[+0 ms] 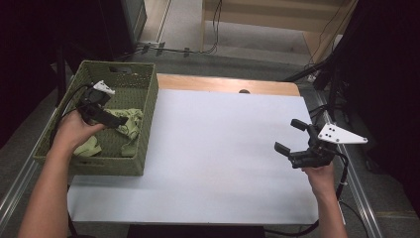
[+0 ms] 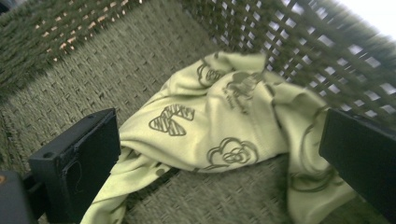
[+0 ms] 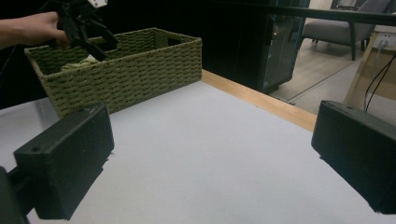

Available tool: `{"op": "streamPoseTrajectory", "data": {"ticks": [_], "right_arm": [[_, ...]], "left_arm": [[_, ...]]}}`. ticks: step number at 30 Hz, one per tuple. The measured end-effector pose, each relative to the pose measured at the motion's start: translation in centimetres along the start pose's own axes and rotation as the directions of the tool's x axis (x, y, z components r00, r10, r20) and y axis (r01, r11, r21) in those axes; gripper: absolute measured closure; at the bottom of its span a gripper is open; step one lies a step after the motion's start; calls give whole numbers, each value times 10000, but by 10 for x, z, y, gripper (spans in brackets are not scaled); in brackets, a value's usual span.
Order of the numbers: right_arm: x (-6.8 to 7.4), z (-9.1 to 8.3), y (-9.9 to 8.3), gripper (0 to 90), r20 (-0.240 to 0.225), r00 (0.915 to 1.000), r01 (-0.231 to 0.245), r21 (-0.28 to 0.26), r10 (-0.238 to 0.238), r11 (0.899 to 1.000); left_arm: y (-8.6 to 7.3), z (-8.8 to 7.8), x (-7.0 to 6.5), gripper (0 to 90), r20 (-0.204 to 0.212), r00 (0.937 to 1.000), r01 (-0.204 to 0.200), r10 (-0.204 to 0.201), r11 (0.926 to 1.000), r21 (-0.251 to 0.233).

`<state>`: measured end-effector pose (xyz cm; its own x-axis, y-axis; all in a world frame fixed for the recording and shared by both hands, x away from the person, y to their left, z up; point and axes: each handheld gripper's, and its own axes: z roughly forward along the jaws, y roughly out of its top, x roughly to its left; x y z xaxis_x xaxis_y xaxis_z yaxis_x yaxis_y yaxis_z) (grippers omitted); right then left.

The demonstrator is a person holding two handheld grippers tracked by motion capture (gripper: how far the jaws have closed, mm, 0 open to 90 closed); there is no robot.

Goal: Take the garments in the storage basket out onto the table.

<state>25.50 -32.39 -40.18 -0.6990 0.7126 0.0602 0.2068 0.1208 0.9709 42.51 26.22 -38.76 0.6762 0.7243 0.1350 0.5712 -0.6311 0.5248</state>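
- The left tool [image 1: 106, 116] is down inside the woven basket [image 1: 148, 106] at the far left of the surface, jaws spread wide on either side of the crumpled green cloth [image 2: 219, 130], gripping nothing.
- The cloth lies bunched on the basket floor, toward its right wall.
- Likely step: taking hold of the cloth. It would go best by lowering onto a raised fold, closing on a thick bunch, and keeping clear of the weave.
- The right tool [image 1: 299, 144] hangs over the right side of the white surface [image 1: 218, 158], jaws apart and empty.
- Count: one cloth, one basket, two tools.
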Motion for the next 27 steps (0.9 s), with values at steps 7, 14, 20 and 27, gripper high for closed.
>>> {"op": "streamPoseTrajectory", "data": {"ticks": [7, 14, 20, 27], "right_arm": [[0, 1, -1, 0, -18, 10000, 69, 68, -69, 10000], [0, 3, -1, 0, -44, 9999, 153, 158, -153, 9998], [1, 4, -2, 0, -58, 9998, 203, 240, -202, 9995], [2, 4, -2, 0, -29, 9998, 216, 238, -215, 9995]], "left_arm": [[3, 19, 6, 0, 157, 9993, -334, 325, 9971, 682], [5, 37, 8, 0, 73, 9976, -689, 686, 9858, 1529], [10, 50, 6, 0, 190, 9927, -1203, 1191, 9678, 2211], [12, 62, 7, 0, 20, 9856, -1633, 1690, 9496, 2676]]}}
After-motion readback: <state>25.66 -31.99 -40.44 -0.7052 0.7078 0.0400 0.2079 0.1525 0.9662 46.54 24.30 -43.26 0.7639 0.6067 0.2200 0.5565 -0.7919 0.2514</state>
